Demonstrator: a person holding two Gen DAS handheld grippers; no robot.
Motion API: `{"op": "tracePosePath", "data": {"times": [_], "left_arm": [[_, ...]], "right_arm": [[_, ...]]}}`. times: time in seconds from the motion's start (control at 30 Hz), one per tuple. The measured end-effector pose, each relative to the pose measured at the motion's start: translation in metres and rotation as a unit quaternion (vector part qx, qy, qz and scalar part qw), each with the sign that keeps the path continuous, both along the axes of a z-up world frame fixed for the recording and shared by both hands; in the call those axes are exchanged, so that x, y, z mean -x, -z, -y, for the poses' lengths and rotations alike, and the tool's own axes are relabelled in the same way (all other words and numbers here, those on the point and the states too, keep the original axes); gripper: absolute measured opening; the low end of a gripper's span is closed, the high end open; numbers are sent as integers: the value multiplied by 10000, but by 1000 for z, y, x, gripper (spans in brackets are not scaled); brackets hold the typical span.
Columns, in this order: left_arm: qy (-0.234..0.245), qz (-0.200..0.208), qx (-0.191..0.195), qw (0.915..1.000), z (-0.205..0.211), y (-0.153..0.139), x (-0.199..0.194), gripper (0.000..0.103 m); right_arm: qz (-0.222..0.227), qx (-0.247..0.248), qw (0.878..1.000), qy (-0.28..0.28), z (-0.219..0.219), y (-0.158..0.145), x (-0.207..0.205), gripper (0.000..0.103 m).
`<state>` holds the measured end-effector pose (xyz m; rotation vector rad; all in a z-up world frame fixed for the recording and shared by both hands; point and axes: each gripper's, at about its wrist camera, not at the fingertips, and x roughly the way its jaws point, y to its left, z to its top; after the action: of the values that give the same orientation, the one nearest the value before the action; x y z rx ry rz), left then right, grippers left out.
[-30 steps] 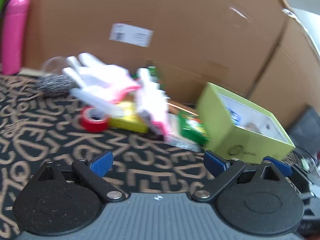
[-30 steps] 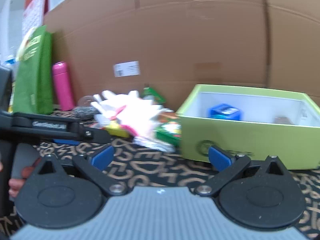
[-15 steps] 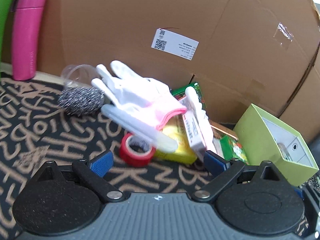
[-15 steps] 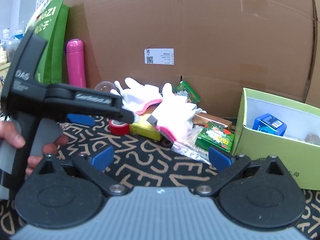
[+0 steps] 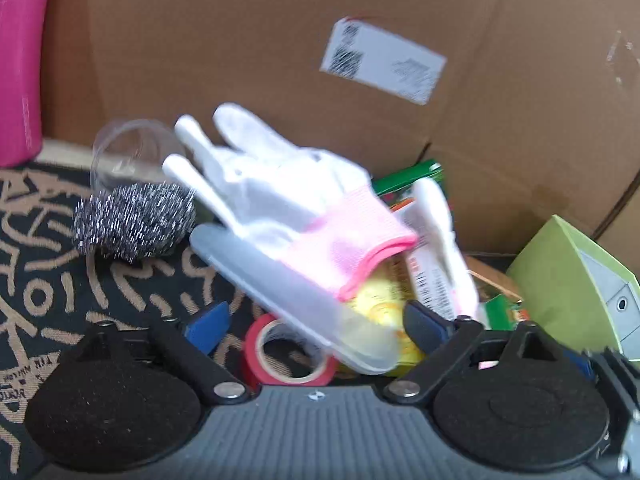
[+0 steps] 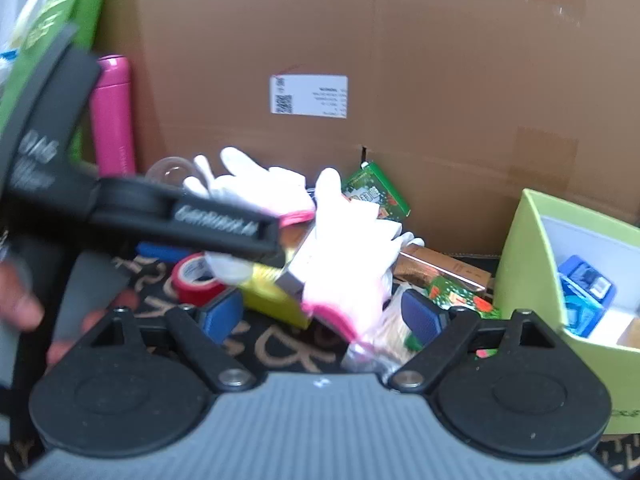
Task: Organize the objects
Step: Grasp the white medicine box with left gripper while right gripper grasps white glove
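A pile of small items lies on the patterned mat against a cardboard box. A white glove with a pink cuff [image 5: 288, 200] rests on a clear plastic case [image 5: 280, 292], over a red tape roll [image 5: 288, 356] and a yellow box [image 5: 380, 304]. My left gripper [image 5: 316, 320] is low before them, its jaws closing, with the tape and case in the gap but no pad touching. My right gripper [image 6: 323, 316] is also closing, around the pink cuff of a second white glove [image 6: 348, 240] without contact. The left tool's black arm [image 6: 180, 216] reaches over the pile.
A steel scourer [image 5: 132, 220] and a clear cup [image 5: 132, 148] lie at the left, with a pink bottle [image 6: 112, 120] and green bag [image 6: 48, 20] behind. An open lime-green box [image 6: 520, 260] holding a blue item [image 6: 584, 284] stands right. Green packets [image 6: 376, 192] lean on the cardboard box [image 6: 440, 60].
Both grippers have come closer to the pile, which now looms larger. Both pairs of jaws stand narrower. In the right wrist view the left tool has moved right, over the gloves.
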<state>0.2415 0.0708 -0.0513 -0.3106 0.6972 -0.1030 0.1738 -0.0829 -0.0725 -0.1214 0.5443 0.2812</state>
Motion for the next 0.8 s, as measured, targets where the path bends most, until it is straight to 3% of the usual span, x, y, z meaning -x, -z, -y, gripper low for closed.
{"op": "tracePosePath", "data": {"times": [0.07, 0.1, 0.23, 0.33, 0.4, 0.53, 0.8], "left_arm": [[86, 87, -157, 9998, -1, 1, 3, 88], [137, 116, -247, 9995, 0, 0, 4, 80], [390, 136, -116, 9991, -7, -4, 10, 46], [595, 92, 34, 9982, -13, -8, 24, 25], [863, 189, 3, 9961, -11, -12, 39, 20], [1231, 196, 57, 9922, -3, -12, 74, 18], [1305, -28, 212, 9912, -12, 3, 144, 18]], "right_arm": [[-49, -21, 10000, 39, -2, 3, -12, 82], [-89, -14, 10000, 40, -4, 6, -18, 79], [-215, -155, 9996, 56, -1, 13, -30, 51], [130, 130, 9998, -44, -5, 5, -13, 30], [265, 355, 9989, -163, -7, -2, 3, 28], [165, 293, 9985, -422, -6, -7, 27, 28], [199, 796, 9904, -1115, -9, -2, 113, 27]]}}
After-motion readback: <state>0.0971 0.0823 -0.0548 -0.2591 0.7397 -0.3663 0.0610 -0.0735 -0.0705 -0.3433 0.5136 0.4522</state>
